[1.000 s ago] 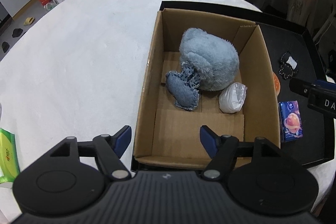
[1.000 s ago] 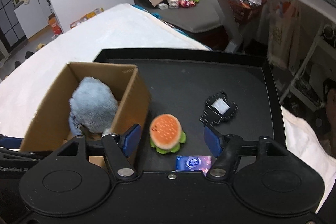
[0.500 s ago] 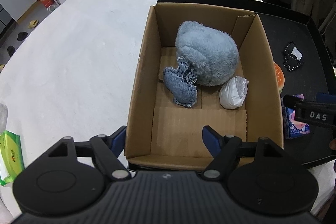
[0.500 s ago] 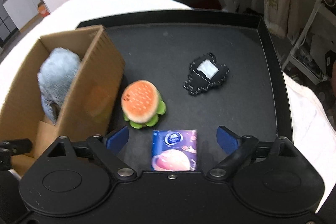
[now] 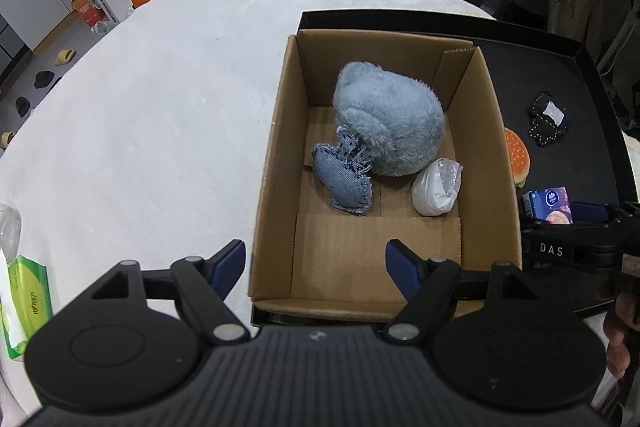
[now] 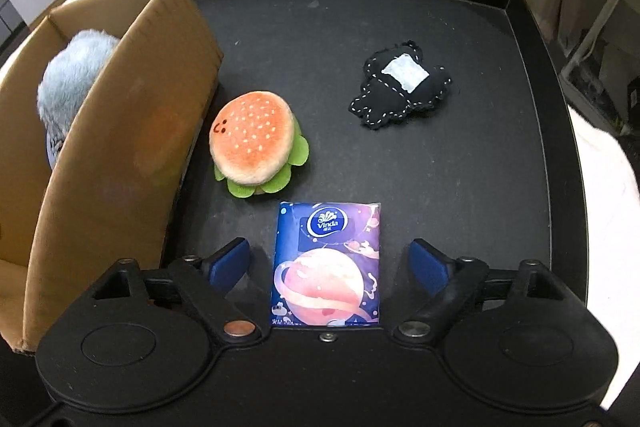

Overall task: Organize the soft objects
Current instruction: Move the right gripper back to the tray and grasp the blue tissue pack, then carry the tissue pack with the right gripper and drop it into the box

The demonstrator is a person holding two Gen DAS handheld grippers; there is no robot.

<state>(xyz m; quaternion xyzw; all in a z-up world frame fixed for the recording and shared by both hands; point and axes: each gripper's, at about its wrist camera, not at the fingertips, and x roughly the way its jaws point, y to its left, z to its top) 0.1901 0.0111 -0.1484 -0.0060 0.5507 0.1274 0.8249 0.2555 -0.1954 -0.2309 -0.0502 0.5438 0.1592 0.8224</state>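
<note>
A cardboard box (image 5: pixel 276 147) stands on a black tray (image 6: pixel 440 187) and holds a fluffy blue plush (image 5: pixel 390 123), a denim heart pillow (image 5: pixel 340 179) and a white bagged lump (image 5: pixel 436 187). On the tray beside the box lie a burger plush (image 6: pixel 254 143), a black stitched pillow (image 6: pixel 400 87) and a blue tissue pack (image 6: pixel 328 263). My right gripper (image 6: pixel 330 263) is open, low over the tray, its fingers on either side of the tissue pack without touching it. My left gripper (image 5: pixel 316 263) is open and empty above the box's near edge.
The tray sits on a white cloth-covered table (image 5: pixel 160 107). A green tissue pack (image 5: pixel 28 303) lies at the table's left edge. The right gripper shows in the left wrist view (image 5: pixel 576 235) beside the box. The tray's raised rim (image 6: pixel 532 27) bounds the right side.
My right gripper has moved forward and down, so the tissue pack now lies between its open fingers. My left gripper has shifted slightly over the box. The objects have not moved.
</note>
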